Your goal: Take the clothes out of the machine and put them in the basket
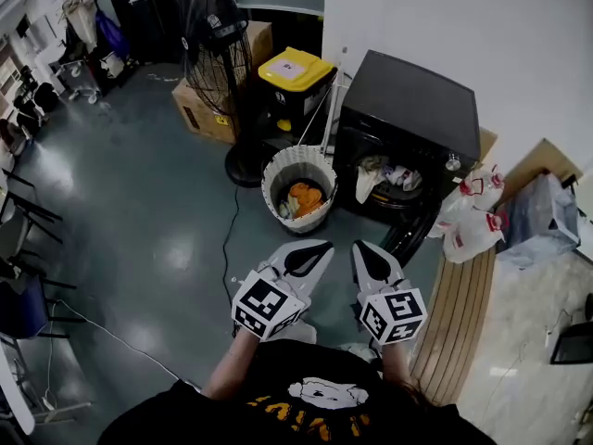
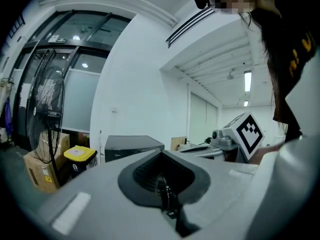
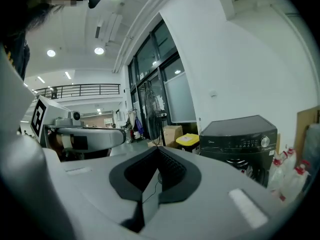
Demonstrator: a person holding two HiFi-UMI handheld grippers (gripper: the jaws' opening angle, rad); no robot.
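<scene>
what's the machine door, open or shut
Open: the door hangs swung out low, and clothes show in the machine mouth.

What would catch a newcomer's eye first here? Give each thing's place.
The black washing machine stands right of centre by the wall, door open, clothes hanging from its drum. Just left of it sits a white basket with orange clothes inside. In the foreground the left gripper and right gripper point towards them, both shut and empty.
</scene>
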